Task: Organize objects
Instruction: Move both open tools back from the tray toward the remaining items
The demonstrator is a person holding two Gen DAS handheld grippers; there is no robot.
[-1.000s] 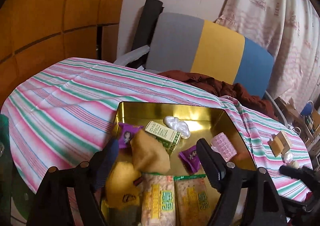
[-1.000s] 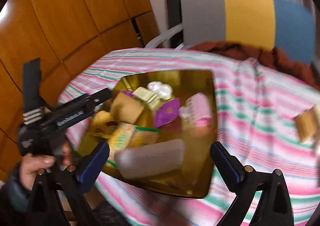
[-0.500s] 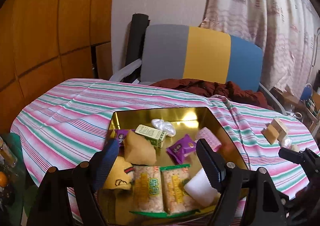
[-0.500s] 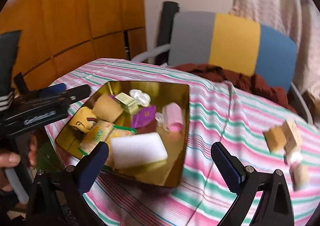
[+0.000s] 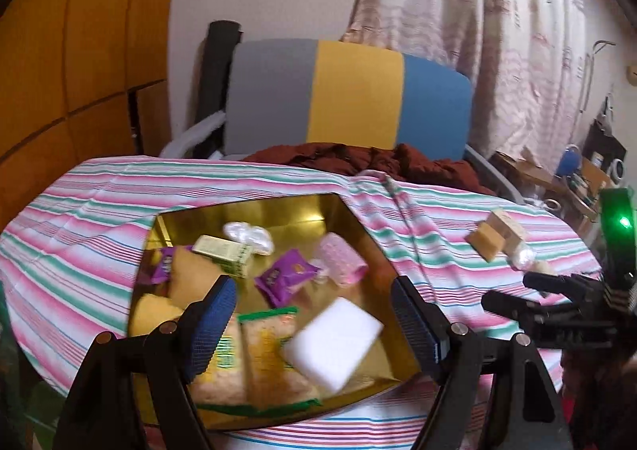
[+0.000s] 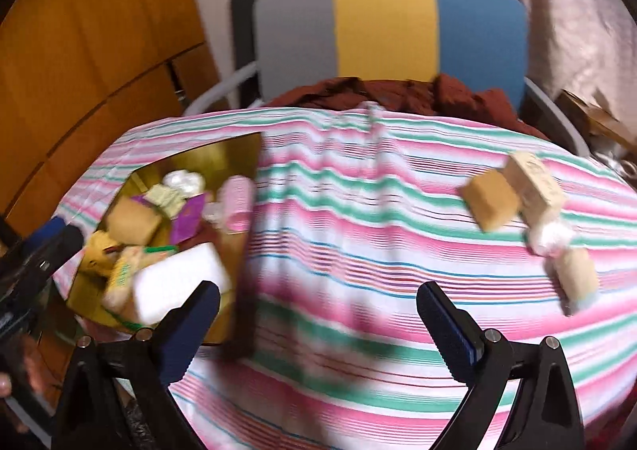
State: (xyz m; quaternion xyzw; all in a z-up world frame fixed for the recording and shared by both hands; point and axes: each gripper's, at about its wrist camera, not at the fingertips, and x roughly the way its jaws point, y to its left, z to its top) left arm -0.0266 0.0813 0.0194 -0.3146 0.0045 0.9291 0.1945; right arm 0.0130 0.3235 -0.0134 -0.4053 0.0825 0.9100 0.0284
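Note:
A gold tray (image 5: 254, 207) lies on the striped tablecloth (image 5: 79, 211) and holds several snack packets. A white sponge (image 5: 334, 338) rests at its near right corner. My left gripper (image 5: 312, 324) hovers open above the tray's near side, holding nothing. My right gripper (image 6: 318, 330) is open and empty over bare cloth, to the right of the tray (image 6: 215, 155) and the sponge (image 6: 179, 282). On the cloth to its far right lie two tan blocks (image 6: 493, 199), a white wad (image 6: 551, 237) and another pale piece (image 6: 577, 274). The right wrist view is blurred.
A grey, yellow and blue chair (image 5: 350, 91) with a dark red garment (image 5: 370, 159) stands behind the table. Wooden panels (image 5: 79, 51) are on the left and a curtain (image 5: 497, 32) on the right. The other gripper's body (image 5: 557, 302) shows at the right edge.
The white sponge came to rest in the tray, where it was absent a second ago. My right gripper swung right, away from the tray. My left gripper drew back and tilted up.

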